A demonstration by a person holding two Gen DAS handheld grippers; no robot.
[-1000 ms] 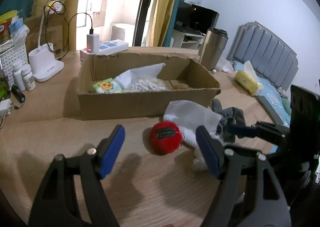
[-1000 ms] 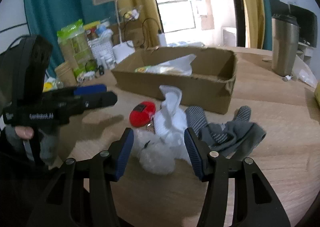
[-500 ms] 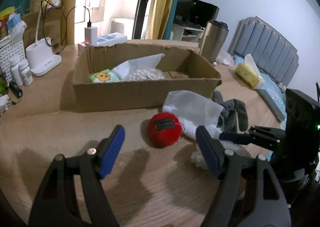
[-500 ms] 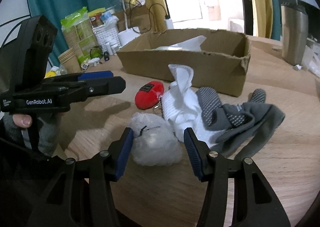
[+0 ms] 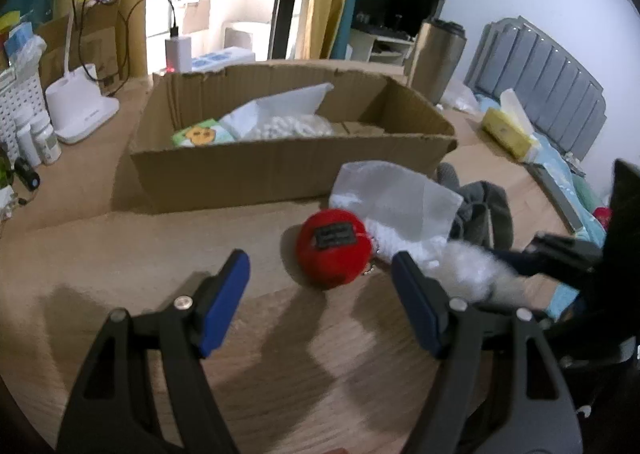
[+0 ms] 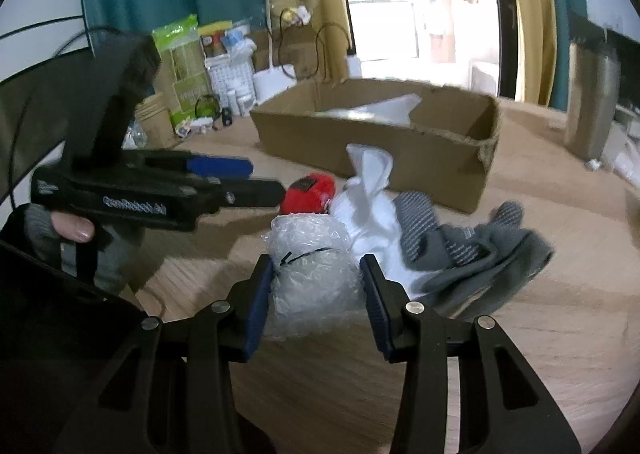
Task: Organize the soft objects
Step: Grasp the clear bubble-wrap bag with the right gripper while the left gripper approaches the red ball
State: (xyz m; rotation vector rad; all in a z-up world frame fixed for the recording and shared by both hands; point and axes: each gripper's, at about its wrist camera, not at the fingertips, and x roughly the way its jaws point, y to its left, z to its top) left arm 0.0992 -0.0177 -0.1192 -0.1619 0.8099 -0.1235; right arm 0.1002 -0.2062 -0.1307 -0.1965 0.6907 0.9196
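Note:
A red plush ball [image 5: 334,250] lies on the wooden table just ahead of my left gripper [image 5: 320,258], which is open and empty. A crumpled bubble-wrap bundle [image 6: 312,274] fills the gap of my right gripper [image 6: 316,262]; its jaws are closing and both pads touch the wrap. Behind it lie a white cloth [image 6: 368,189] and grey socks [image 6: 472,246]. The cardboard box [image 5: 280,169] beyond holds a few soft packs. In the left wrist view the right gripper [image 5: 520,254] enters from the right with the bundle [image 5: 476,270].
A steel tumbler [image 5: 438,53] and a yellow tissue pack [image 5: 506,129] stand right of the box. A white lamp base [image 5: 80,113], small bottles and snack bags [image 6: 180,65] crowd the left side. A person's hand [image 6: 68,230] holds the left gripper [image 6: 236,177].
My right gripper has moved forward around the bubble-wrap bundle and its jaws have narrowed onto it. The left gripper has stayed open near the red ball.

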